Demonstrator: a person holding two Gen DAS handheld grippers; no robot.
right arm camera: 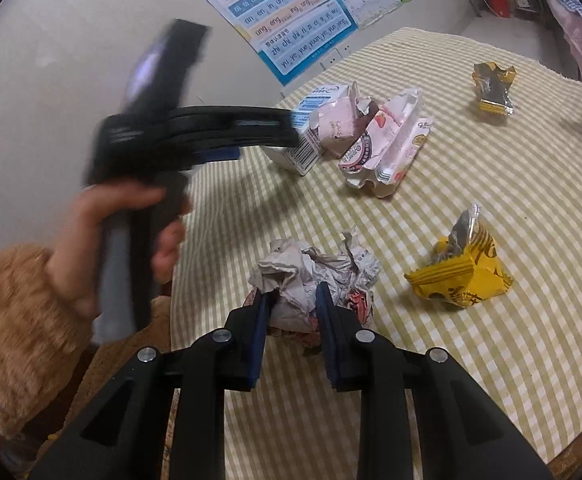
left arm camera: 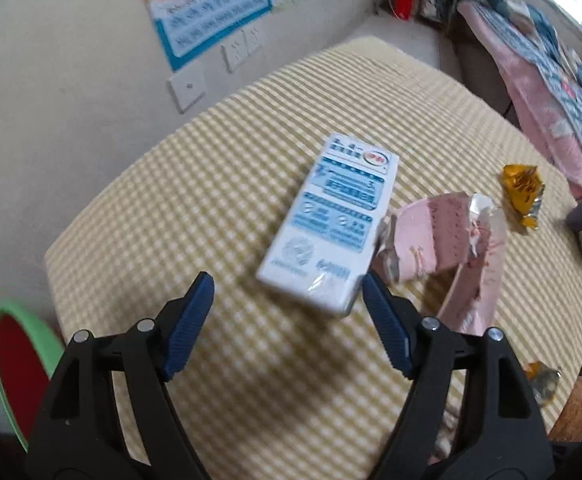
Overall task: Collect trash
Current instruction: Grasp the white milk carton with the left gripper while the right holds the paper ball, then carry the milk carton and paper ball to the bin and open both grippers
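A white and blue milk carton (left arm camera: 331,224) lies flat on the yellow checked tablecloth (left arm camera: 171,200). My left gripper (left arm camera: 287,284) hangs open just over its near end, touching nothing. In the right wrist view a hand (right arm camera: 103,232) holds that blurred gripper over the carton (right arm camera: 311,120). My right gripper (right arm camera: 294,298) is shut on a crumpled ball of printed paper (right arm camera: 311,272) near the table's front edge, with one pad on each side of it. A torn pink wrapper (left arm camera: 451,248) lies against the carton's right side.
Yellow snack wrappers lie on the cloth: one near (right arm camera: 459,276), one far (right arm camera: 493,88). The pink wrappers (right arm camera: 387,144) are piled beside the carton. A green-rimmed red bin (left arm camera: 15,368) stands below the table's left edge. The wall with posters (right arm camera: 291,20) is behind, and a bed (left arm camera: 551,80) at right.
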